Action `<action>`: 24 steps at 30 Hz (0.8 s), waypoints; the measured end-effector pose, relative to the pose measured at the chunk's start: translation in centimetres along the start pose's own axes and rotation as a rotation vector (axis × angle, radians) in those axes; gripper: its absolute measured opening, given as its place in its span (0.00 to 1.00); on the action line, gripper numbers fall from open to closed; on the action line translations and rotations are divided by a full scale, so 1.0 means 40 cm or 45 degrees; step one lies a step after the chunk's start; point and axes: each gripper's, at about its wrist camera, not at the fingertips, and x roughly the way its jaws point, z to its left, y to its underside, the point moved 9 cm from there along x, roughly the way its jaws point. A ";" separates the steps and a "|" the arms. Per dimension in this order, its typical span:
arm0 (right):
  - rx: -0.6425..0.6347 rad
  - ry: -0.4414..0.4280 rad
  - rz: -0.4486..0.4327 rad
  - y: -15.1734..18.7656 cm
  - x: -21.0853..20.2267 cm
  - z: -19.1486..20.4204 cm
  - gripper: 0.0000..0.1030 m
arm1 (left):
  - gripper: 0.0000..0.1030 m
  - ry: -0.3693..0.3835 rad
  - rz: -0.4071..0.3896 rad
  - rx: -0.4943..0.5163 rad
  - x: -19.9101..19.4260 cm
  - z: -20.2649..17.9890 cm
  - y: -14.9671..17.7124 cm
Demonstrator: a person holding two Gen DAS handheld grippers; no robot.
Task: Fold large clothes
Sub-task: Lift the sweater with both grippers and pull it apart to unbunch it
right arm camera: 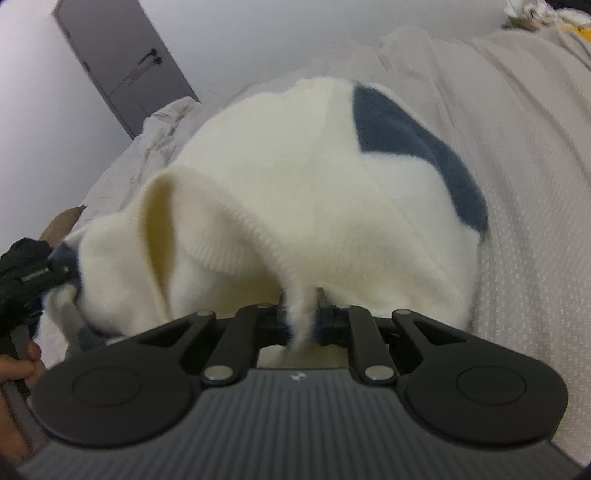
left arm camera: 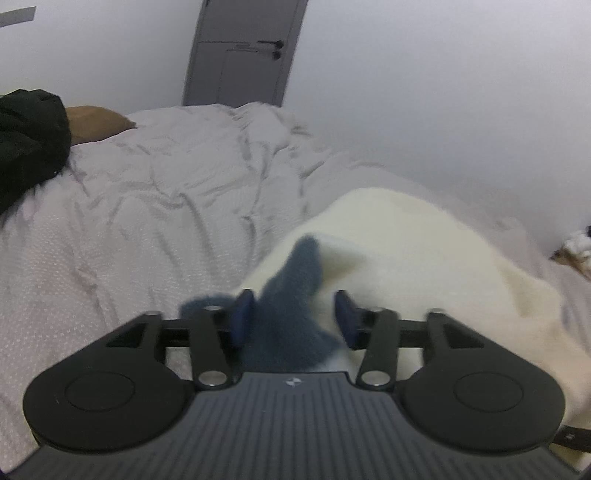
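A cream knit sweater [right arm camera: 295,177] with dark blue patches lies bunched on the bed. My right gripper [right arm camera: 301,314] is shut on a cream fold of its ribbed edge. In the left wrist view the sweater [left arm camera: 406,251] lies ahead and to the right. My left gripper [left arm camera: 293,317] is open, its blue pads [left arm camera: 242,317] apart, with a dark blue part of the sweater [left arm camera: 291,295] lying between them. The left gripper also shows at the left edge of the right wrist view [right arm camera: 26,277], against the sweater's blue-trimmed end.
The bed has a wrinkled pale grey cover [left arm camera: 147,206]. A black garment [left arm camera: 26,144] and a brown pillow [left arm camera: 96,122] lie at its far left. A grey door [left arm camera: 240,51] stands in the white wall behind. A tangled bundle [right arm camera: 546,14] lies at the far right.
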 end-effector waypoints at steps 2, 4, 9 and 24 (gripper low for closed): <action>-0.047 -0.005 -0.034 0.004 -0.031 0.015 0.14 | 0.60 0.030 -0.018 0.008 -0.046 -0.015 -0.001; -0.097 -0.001 -0.068 0.012 -0.066 0.028 0.14 | 0.61 0.080 -0.035 0.010 -0.100 -0.035 0.010; -0.209 -0.003 -0.141 0.035 -0.143 0.071 0.13 | 0.62 0.222 -0.018 0.064 -0.191 -0.112 0.061; -0.236 0.037 -0.127 0.082 -0.166 0.075 0.13 | 0.65 0.391 -0.046 0.400 -0.248 -0.336 0.195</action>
